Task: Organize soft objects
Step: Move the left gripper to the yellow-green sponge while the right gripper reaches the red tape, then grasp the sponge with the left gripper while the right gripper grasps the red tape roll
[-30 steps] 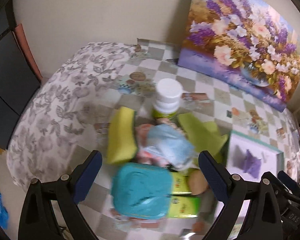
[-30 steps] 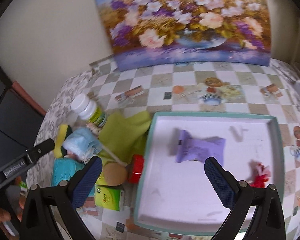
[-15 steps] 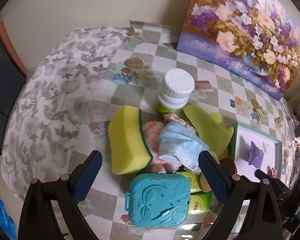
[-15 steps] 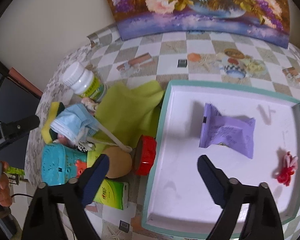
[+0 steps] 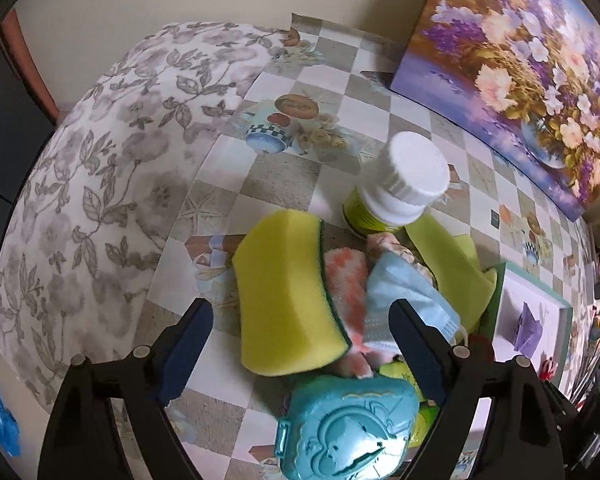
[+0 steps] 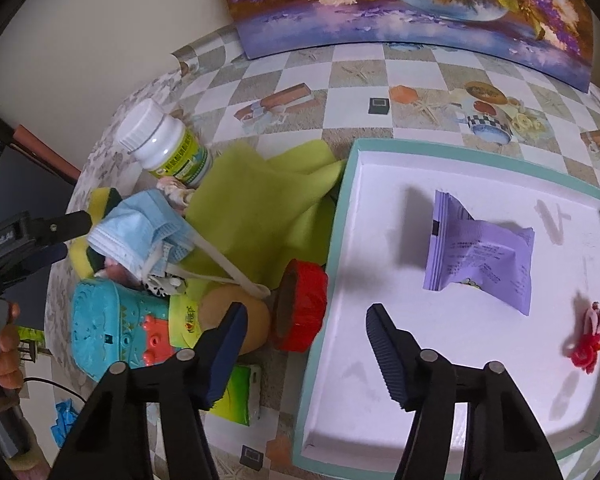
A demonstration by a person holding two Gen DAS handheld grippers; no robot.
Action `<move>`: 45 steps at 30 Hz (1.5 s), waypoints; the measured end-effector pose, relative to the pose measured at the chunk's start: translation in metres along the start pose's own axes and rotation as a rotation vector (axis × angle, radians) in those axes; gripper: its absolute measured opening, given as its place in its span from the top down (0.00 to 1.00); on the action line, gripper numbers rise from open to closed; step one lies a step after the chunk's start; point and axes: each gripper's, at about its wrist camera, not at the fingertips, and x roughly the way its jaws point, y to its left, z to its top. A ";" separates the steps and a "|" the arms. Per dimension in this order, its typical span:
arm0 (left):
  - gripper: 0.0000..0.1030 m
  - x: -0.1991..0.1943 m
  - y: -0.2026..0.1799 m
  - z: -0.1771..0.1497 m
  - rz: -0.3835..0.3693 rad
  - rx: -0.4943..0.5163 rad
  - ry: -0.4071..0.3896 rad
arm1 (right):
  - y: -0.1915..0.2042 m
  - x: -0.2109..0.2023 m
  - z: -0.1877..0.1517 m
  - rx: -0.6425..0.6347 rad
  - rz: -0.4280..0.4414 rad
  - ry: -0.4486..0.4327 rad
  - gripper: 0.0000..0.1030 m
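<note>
A yellow sponge (image 5: 288,292) with a green scrub side lies between the fingers of my left gripper (image 5: 300,316). Its jaws are closing, and both pads stand clear of the sponge. Beside the sponge lie a fluffy pink cloth (image 5: 346,280), a blue face mask (image 5: 404,292) (image 6: 140,232) and a green cloth (image 6: 260,208). My right gripper (image 6: 306,312) hangs over the left rim of the white tray (image 6: 340,216), jaws closing, with a red roll (image 6: 304,300) below the gap and untouched. A purple packet (image 6: 480,256) and a red-pink hair tie (image 6: 588,344) lie in the tray.
A white-capped bottle (image 5: 400,184) stands behind the pile. A teal toy case (image 5: 348,428), a brown round thing (image 6: 240,320) and a green tissue pack (image 6: 240,392) lie at the front. A flower painting (image 6: 420,8) leans on the wall. A person's hand (image 6: 4,340) shows at the left.
My left gripper moved down and forward from over the teal case to around the sponge. My right gripper sank toward the tray's left rim and its jaws narrowed a lot.
</note>
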 end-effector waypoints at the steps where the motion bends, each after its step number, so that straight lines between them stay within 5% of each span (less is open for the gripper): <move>1: 0.14 0.001 0.001 0.000 0.001 -0.004 0.002 | 0.001 0.000 0.000 -0.005 -0.001 0.002 0.43; 16: 0.45 0.024 0.019 0.003 -0.011 -0.072 0.067 | 0.004 0.013 0.002 -0.025 -0.025 0.042 0.80; 22: 0.62 0.027 0.026 0.003 -0.020 -0.098 0.086 | 0.003 0.006 0.002 -0.018 -0.008 0.023 0.83; 38: 0.70 0.035 0.047 -0.004 0.036 -0.135 0.121 | 0.007 -0.003 0.001 -0.028 0.018 0.003 0.84; 45: 0.71 0.022 0.049 -0.005 0.062 -0.131 0.077 | 0.008 -0.011 0.001 -0.028 0.021 -0.020 0.84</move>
